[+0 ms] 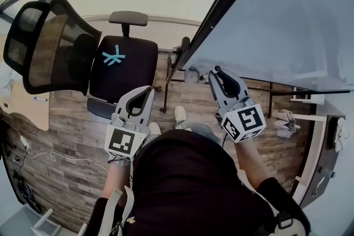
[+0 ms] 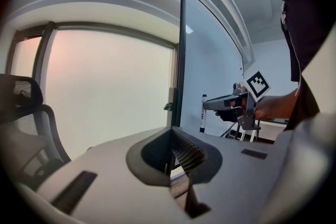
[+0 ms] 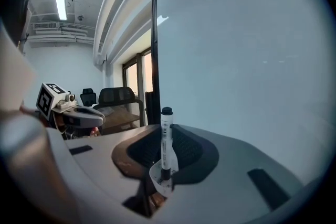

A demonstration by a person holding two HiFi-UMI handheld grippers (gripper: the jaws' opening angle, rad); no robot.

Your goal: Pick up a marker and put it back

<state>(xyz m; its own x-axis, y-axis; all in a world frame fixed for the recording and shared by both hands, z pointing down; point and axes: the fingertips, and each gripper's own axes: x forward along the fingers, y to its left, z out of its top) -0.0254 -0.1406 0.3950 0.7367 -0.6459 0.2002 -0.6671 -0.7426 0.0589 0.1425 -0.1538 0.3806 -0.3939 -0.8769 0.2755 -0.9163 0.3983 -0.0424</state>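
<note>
A white marker (image 3: 166, 139) with a black cap stands upright at the tips of my right gripper (image 3: 163, 182), whose jaws are shut on its lower end. A small white piece curls round the marker's foot. From the left gripper view the marker (image 2: 203, 113) shows as a thin upright stick at the tip of the right gripper (image 2: 206, 106), close to the whiteboard's edge. My left gripper (image 2: 176, 168) is shut with nothing in it. In the head view the left gripper (image 1: 145, 91) and right gripper (image 1: 214, 71) are both held up in front of me; the marker is not clear there.
A large whiteboard (image 1: 276, 19) in a dark frame stands at the right, its edge just beyond the right gripper. A black mesh office chair (image 1: 116, 66) stands at the left on the wood-pattern floor (image 1: 66, 135). White furniture (image 1: 310, 119) sits at the right.
</note>
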